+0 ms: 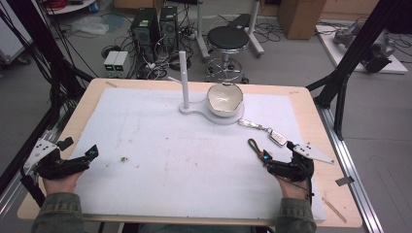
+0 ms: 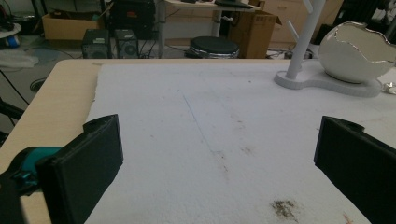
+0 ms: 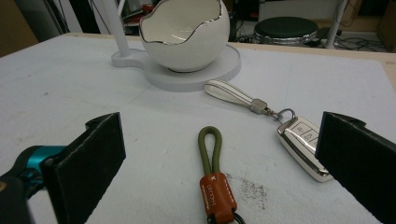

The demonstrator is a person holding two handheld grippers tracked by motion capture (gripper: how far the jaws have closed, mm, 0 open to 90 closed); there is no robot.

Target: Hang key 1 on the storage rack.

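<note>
Wide desk (image 1: 311, 104), white mat (image 1: 160, 145) bare across the middle and left, wooden edge showing all round. At the far side, egg-shaped bowl (image 3: 187, 32) upright on white stand (image 3: 196, 74), nothing visible inside. Near right tool (image 3: 219, 158): car key (image 3: 303, 142) with pale strap, olive loop keyring (image 3: 212, 172) between wide-open jaws, untouched. Left tool (image 2: 219, 158) wide open over bare mat.

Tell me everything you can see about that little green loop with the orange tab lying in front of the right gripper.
The green loop strap is a doubled olive cord, apparently woven, folded into a narrow loop. An orange leather-like tab with pale stitching and a stamped mark binds its near end, where a dark metal ring begins. It lies flat on the white mat, loop pointing toward the bowl stand, between the open jaws but touching neither. The car key fob lies beside it, apart.
</note>
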